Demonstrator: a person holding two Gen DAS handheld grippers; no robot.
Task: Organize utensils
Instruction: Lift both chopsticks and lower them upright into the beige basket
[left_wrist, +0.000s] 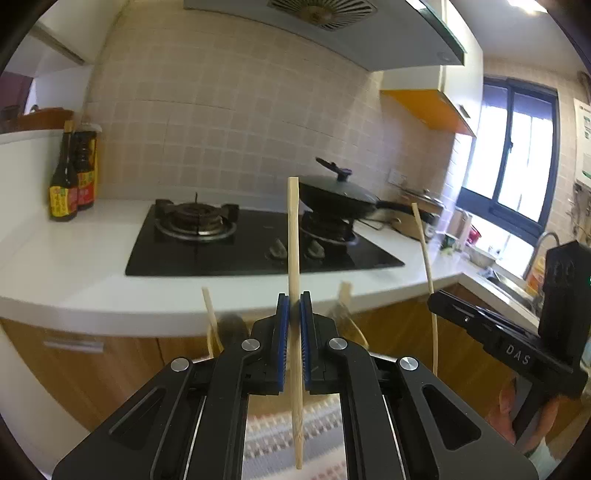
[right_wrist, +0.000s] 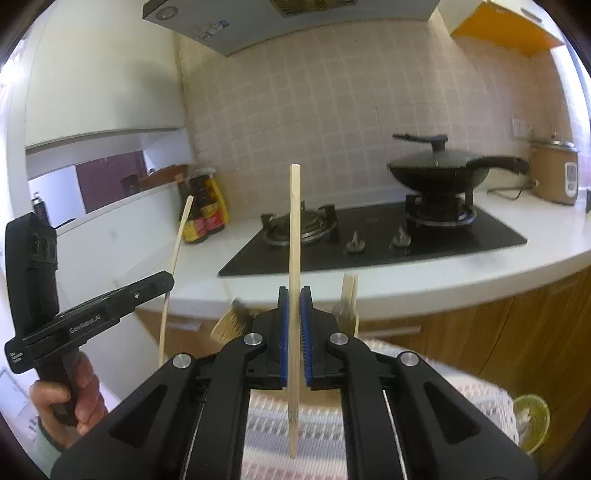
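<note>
- Bamboo is what each claw grips: the left claw (left_wrist: 294, 306) is closed on one upright chopstick (left_wrist: 294, 266), and the right claw (right_wrist: 294, 306) is closed on the second chopstick (right_wrist: 294, 258), both pinched between blue pads (right_wrist: 283, 332).
- Both sticks are lifted in the air, side by side, on the near side of the tabletop (left_wrist: 74, 266), above a striped cloth (right_wrist: 325, 435).
- Just past the claws, other utensils (left_wrist: 343, 306) stand up from something low; I judge that is the holder the sticks belong with, but the claws hide it.
- Those utensils are blurred; I can make out more bamboo sticks and what may be a brush (right_wrist: 231, 321), no more.
- Risk: each stick is held at one narrow spot on its shaft, so it could pivot or slide through the pads if it knocks a neighbour while being lowered.
- Risk: with the holder's mouth out of sight, a tip could catch its rim and miss.
- Farther off, the stove (left_wrist: 258, 240) with a lidded pan (left_wrist: 334, 199) sits on the tabletop, sauce bottles (left_wrist: 72, 177) to the far left.
- At the near right, a green bowl (right_wrist: 532, 417) is cut off by the picture edge.
</note>
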